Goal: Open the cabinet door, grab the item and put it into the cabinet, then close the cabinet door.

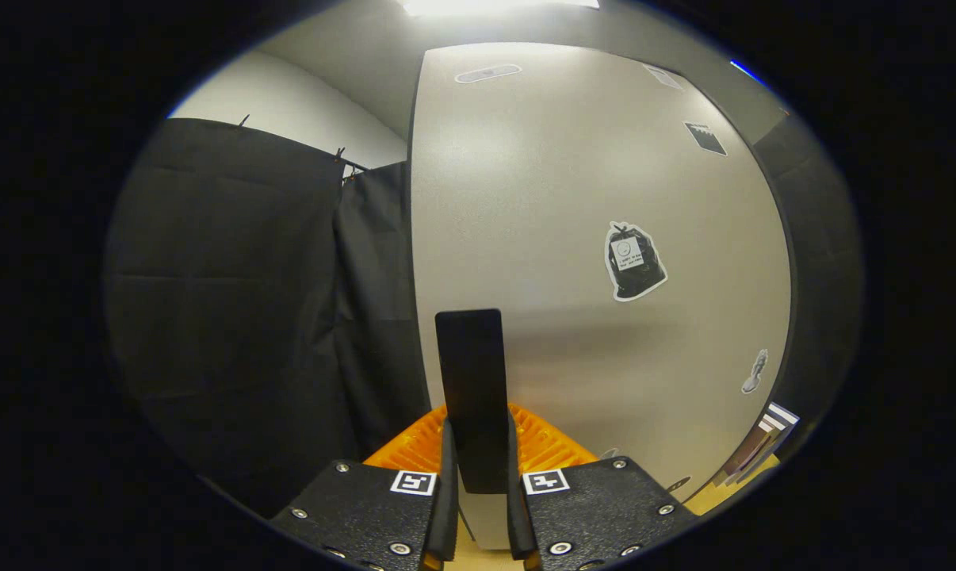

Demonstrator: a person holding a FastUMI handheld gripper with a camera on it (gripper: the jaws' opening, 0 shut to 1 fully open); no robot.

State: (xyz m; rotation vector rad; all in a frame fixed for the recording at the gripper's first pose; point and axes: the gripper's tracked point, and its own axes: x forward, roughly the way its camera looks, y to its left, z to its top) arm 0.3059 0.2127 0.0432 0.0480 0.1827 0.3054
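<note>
Cabinet door point(573, 238) fills the space ahead of the claw point(478, 507): a pale, smooth panel carrying a few stickers, one shaped like a dark tied bag point(633, 262). Rising between the 2 fingers is a flat dark upright bar point(472, 396), which I take to be the door's handle, though where it joins the door is hidden. The claw is pinching this bar, both fingers pressed against its lower end, 1 on each side.

The door's left edge stands against the booth's dark cloth wall point(240, 317), so the door looks swung out, or at least seen edge-on; how far open it stands I cannot tell. Something ribbed and orange point(541, 444) lies just beyond the fingertips, low behind the bar. What it is I cannot tell.

My reading is that this is the door-handling step, opening or closing, with the handle gripped. Whether an item sits inside is hidden. The next move calls for a steady hold and a swing along the hinge's arc, without twisting the handle out of the pinch.
</note>
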